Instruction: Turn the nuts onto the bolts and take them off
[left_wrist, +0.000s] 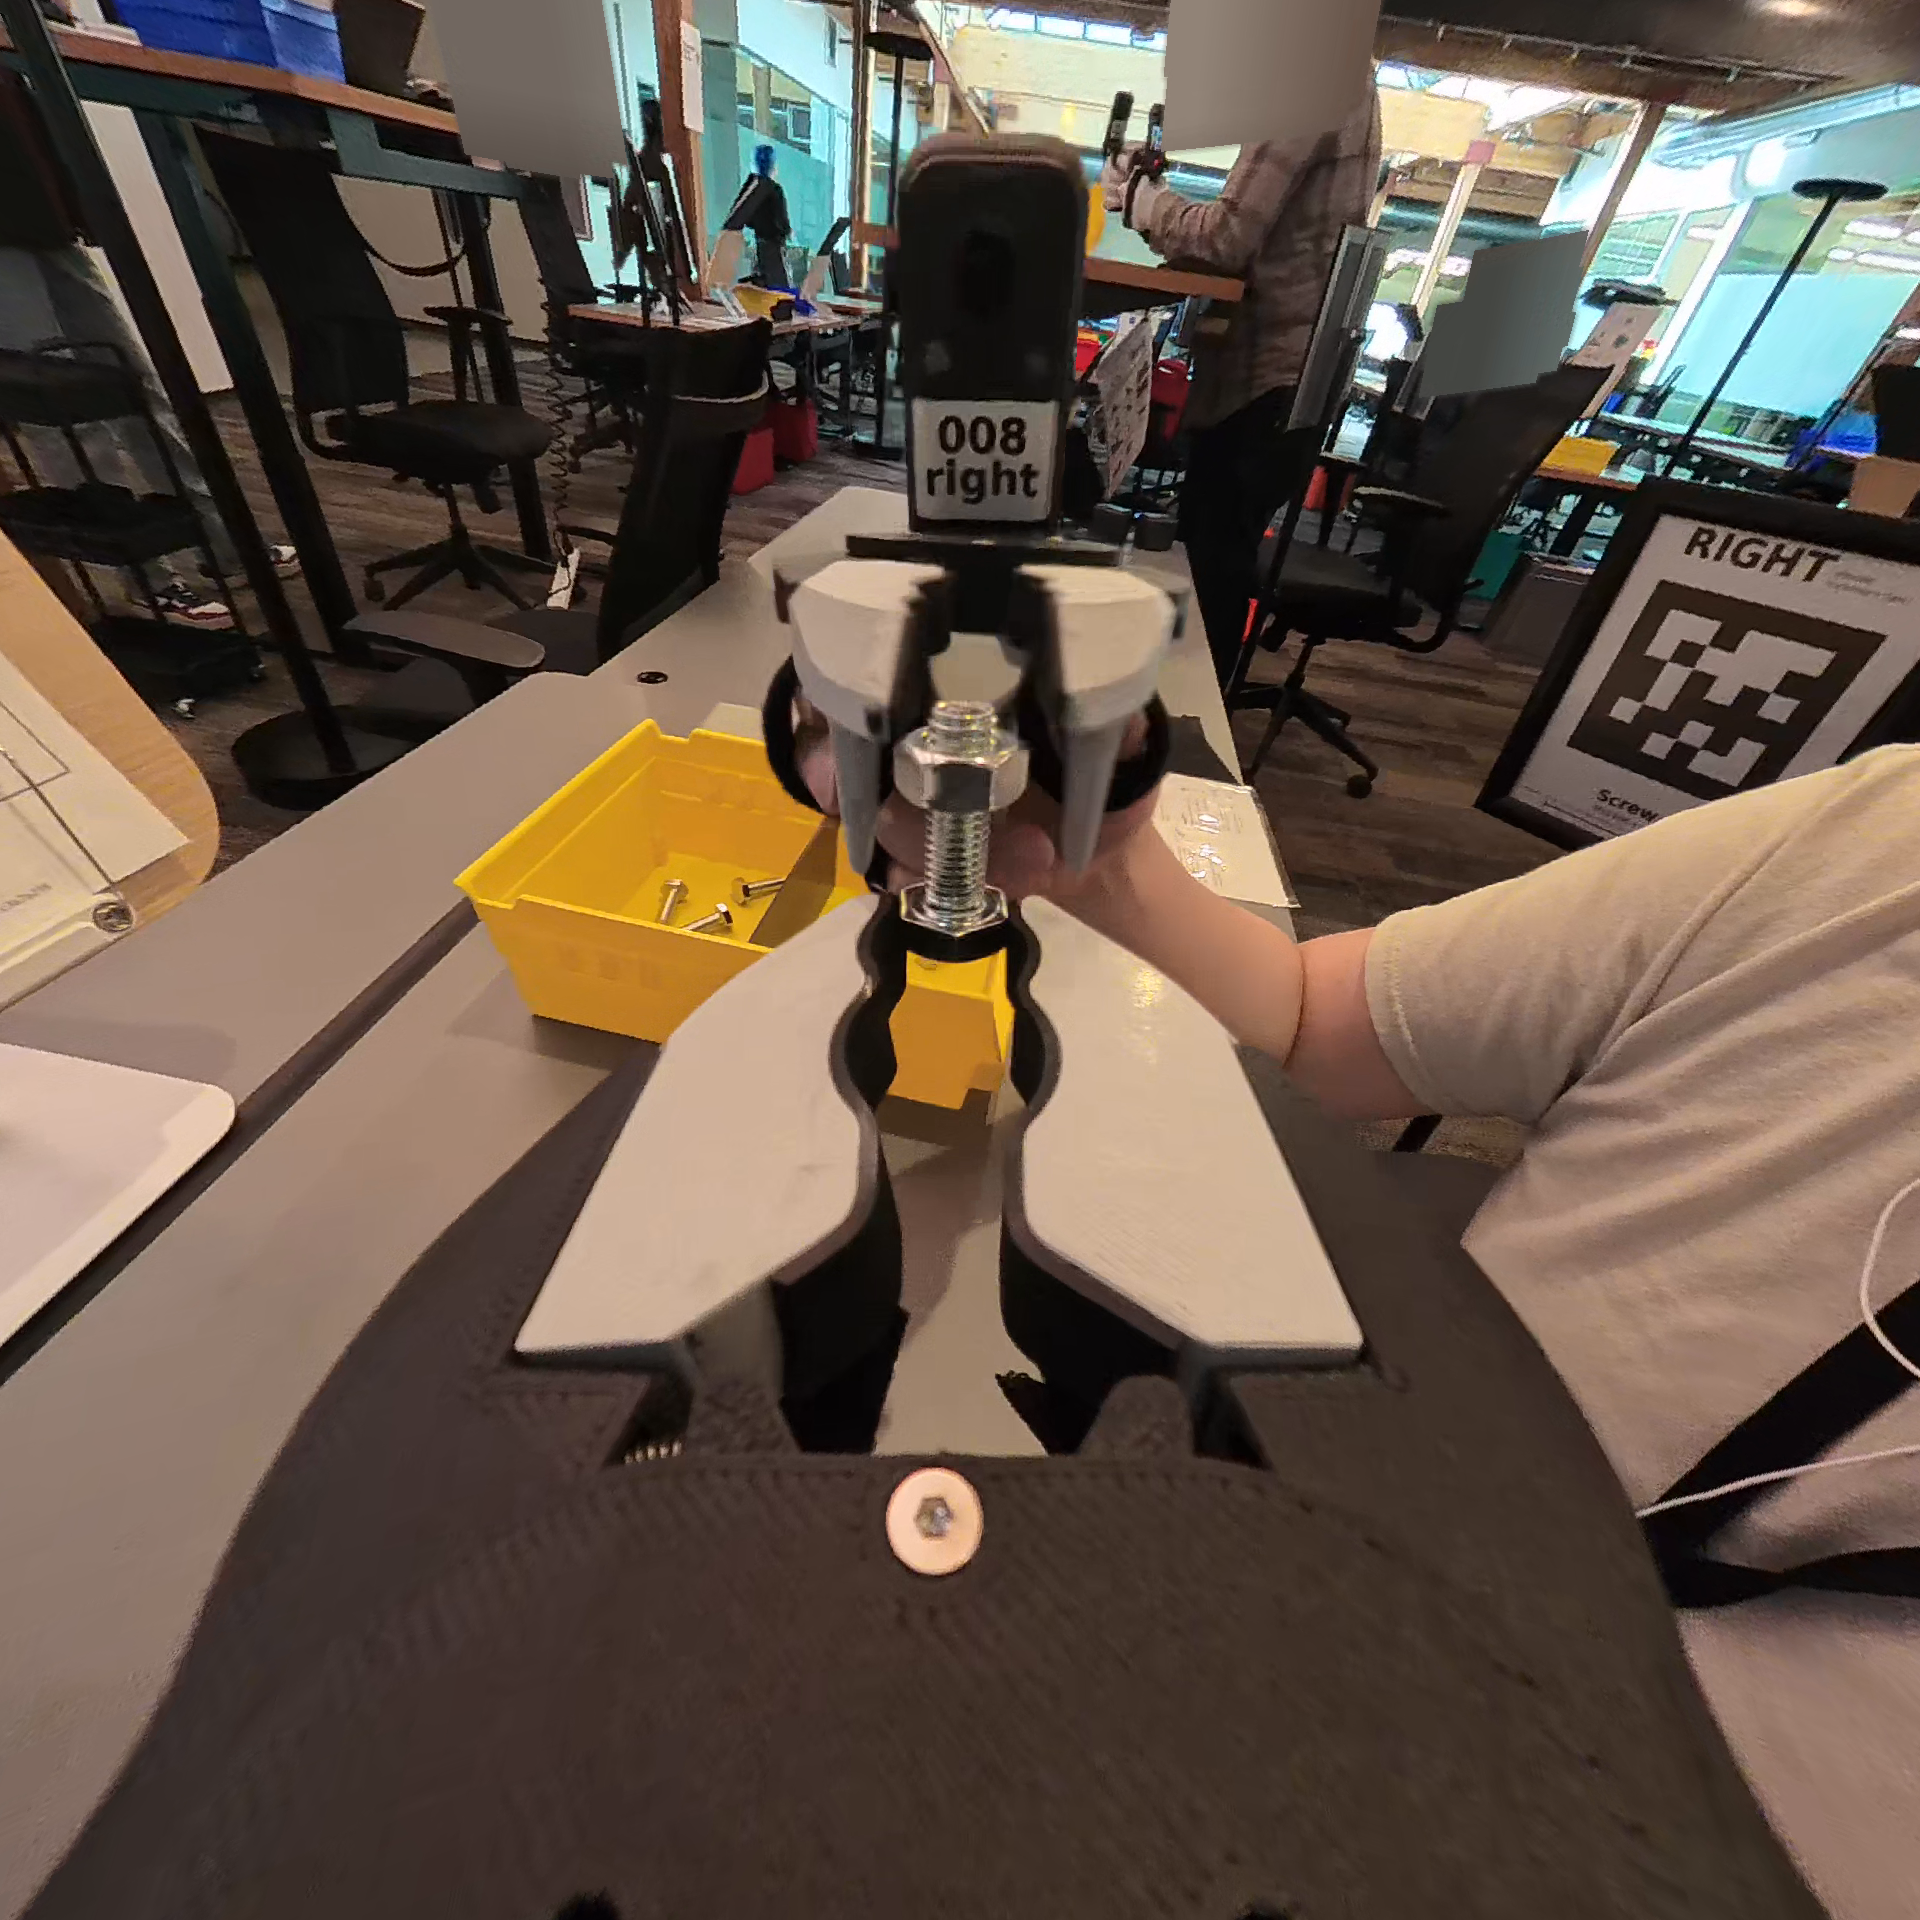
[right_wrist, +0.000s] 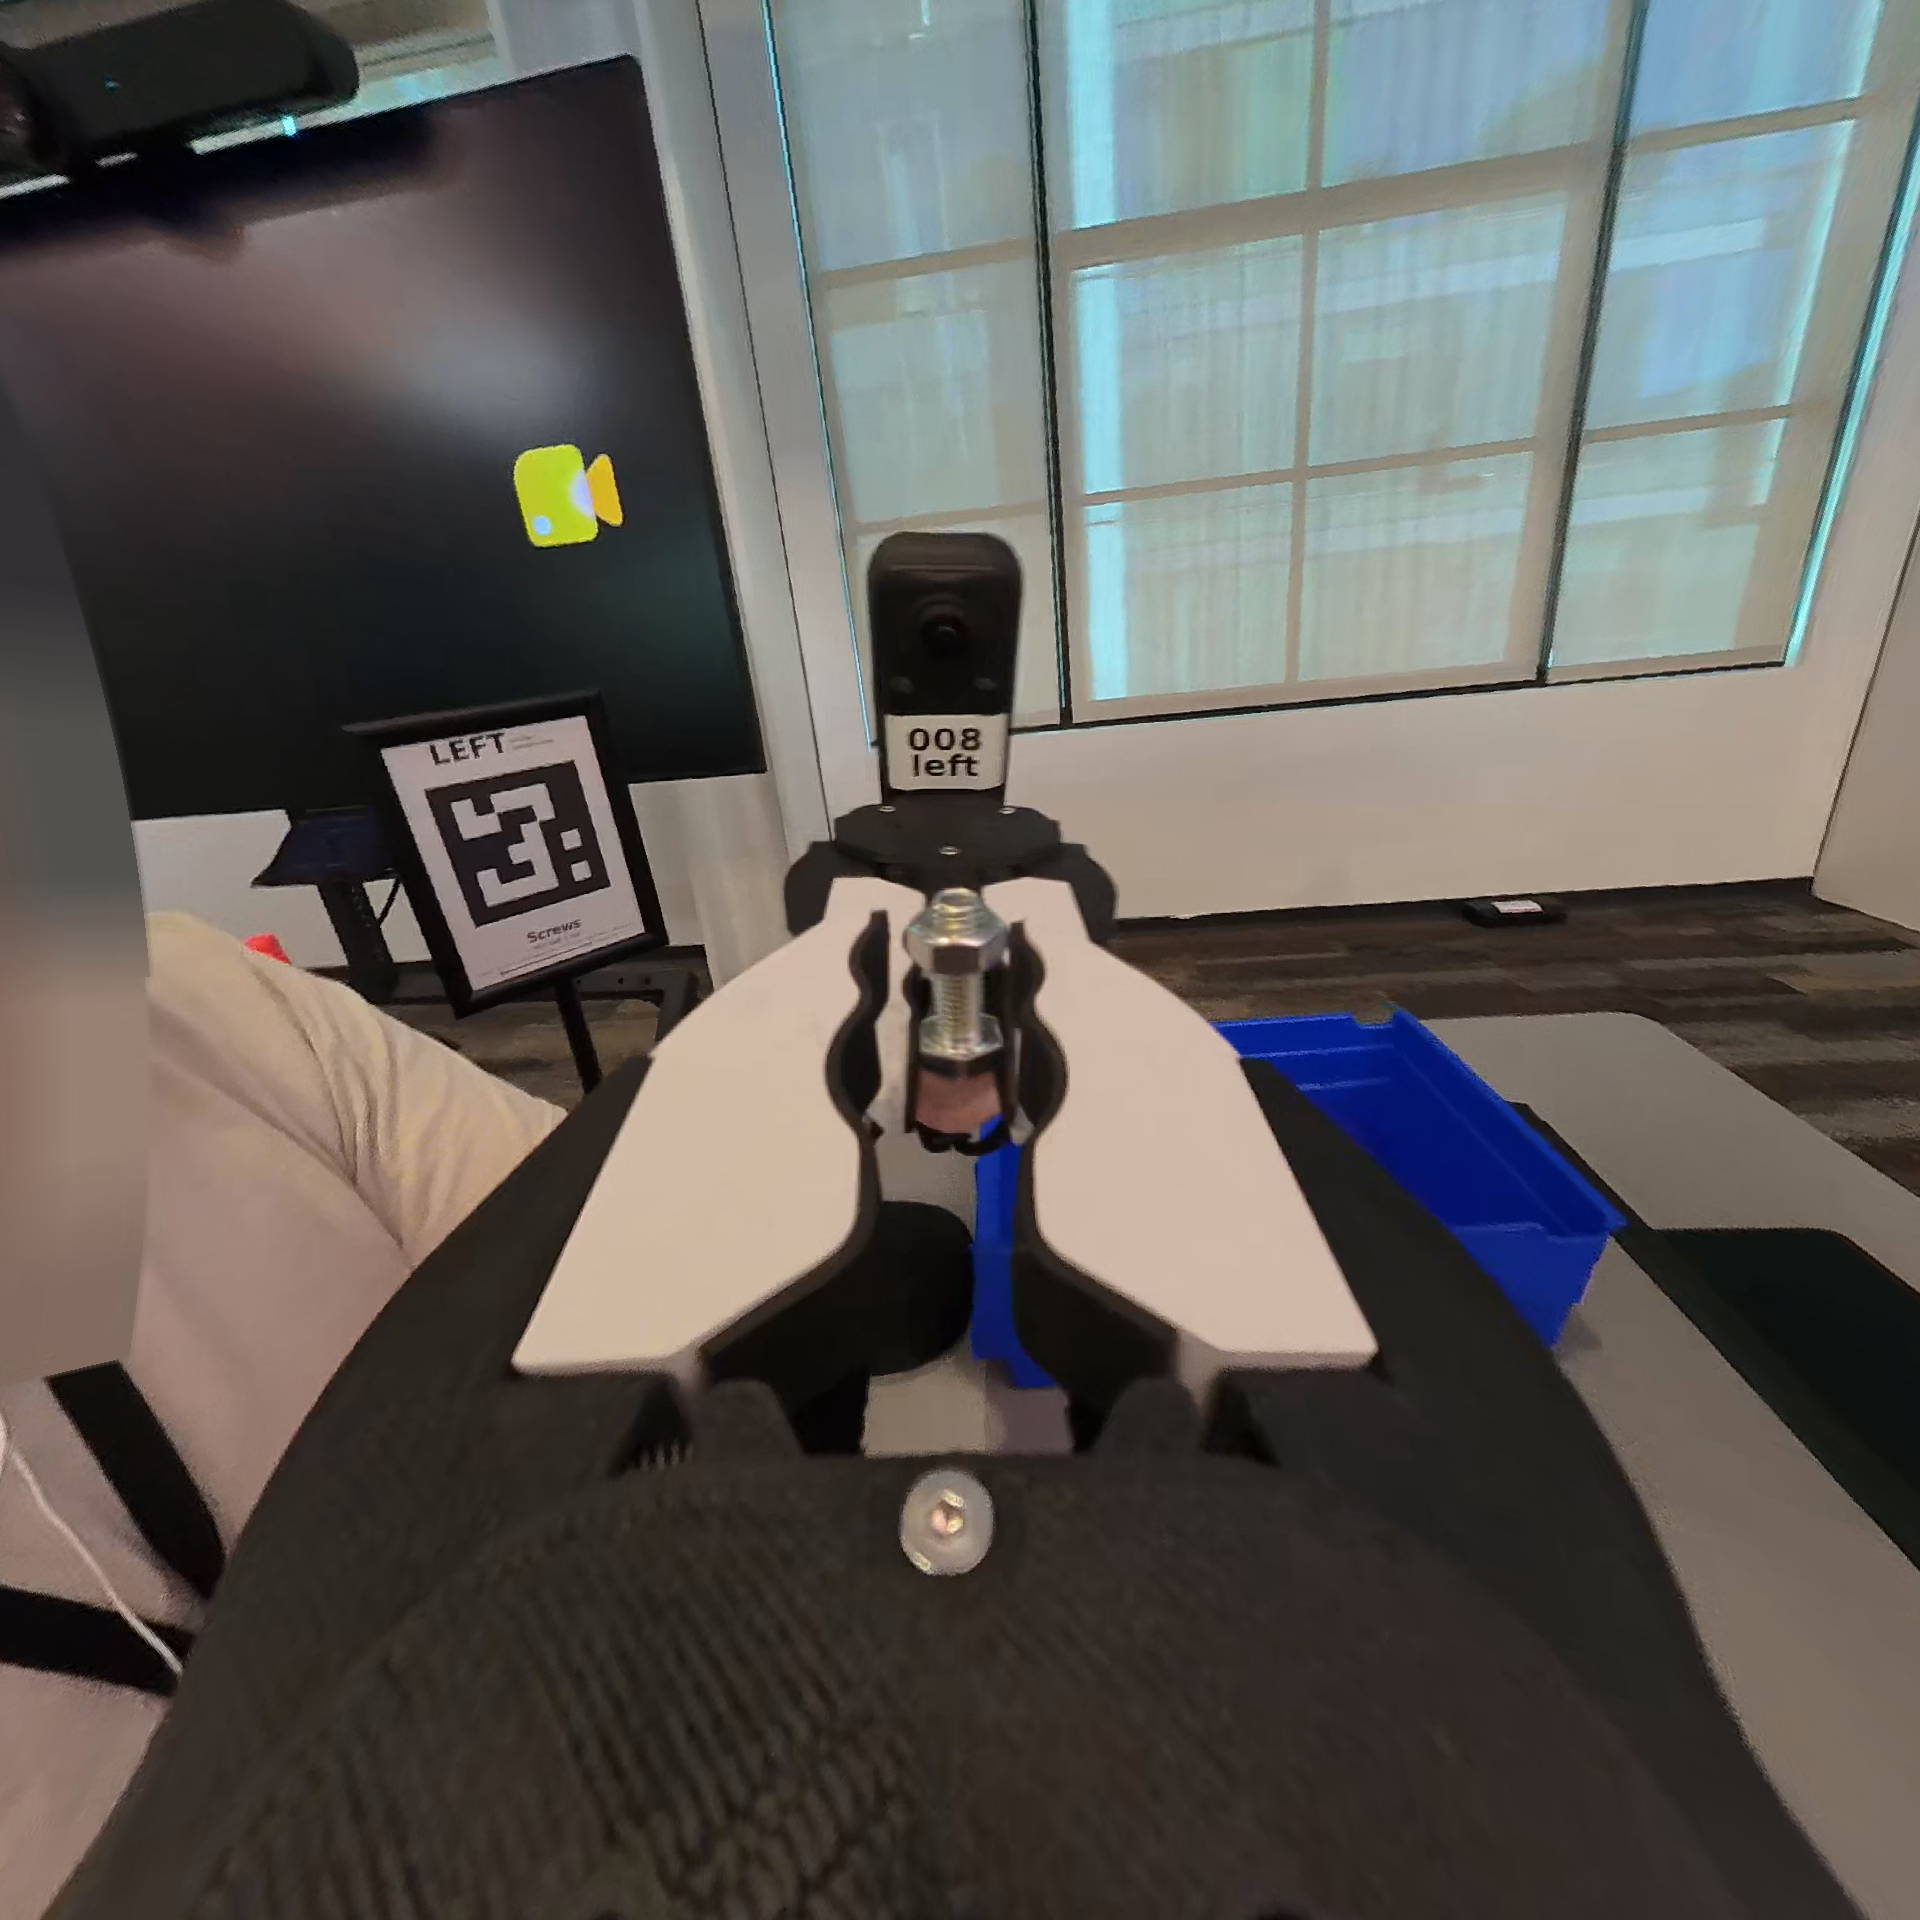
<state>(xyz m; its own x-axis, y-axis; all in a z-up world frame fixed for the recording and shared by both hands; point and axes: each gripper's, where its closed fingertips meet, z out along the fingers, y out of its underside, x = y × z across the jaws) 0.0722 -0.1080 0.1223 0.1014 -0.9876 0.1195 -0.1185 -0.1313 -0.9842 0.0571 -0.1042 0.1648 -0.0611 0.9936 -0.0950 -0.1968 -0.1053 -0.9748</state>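
Observation:
A silver bolt (left_wrist: 948, 847) stands nearly upright between the two grippers, head down. My left gripper (left_wrist: 951, 935) is shut on the bolt's hex head. A silver nut (left_wrist: 961, 769) sits on the thread near the bolt's top end. My right gripper (left_wrist: 975, 852) faces the left one, with its fingers on either side of the nut. In the right wrist view my right gripper (right_wrist: 954, 930) closes around the nut (right_wrist: 954, 943), with the bolt (right_wrist: 948, 997) and the left gripper (right_wrist: 956, 1081) below it.
A yellow bin (left_wrist: 582, 914) with a few loose bolts (left_wrist: 707, 904) stands on the grey table (left_wrist: 312, 1195) behind the left gripper. A blue bin (right_wrist: 1455, 1164) sits right of the right gripper. The person's forearm (left_wrist: 1216, 956) reaches in from the right. Framed marker signs (left_wrist: 1714, 675) stand beside the table. Both grippers' tips are close together, under 4 cm apart.

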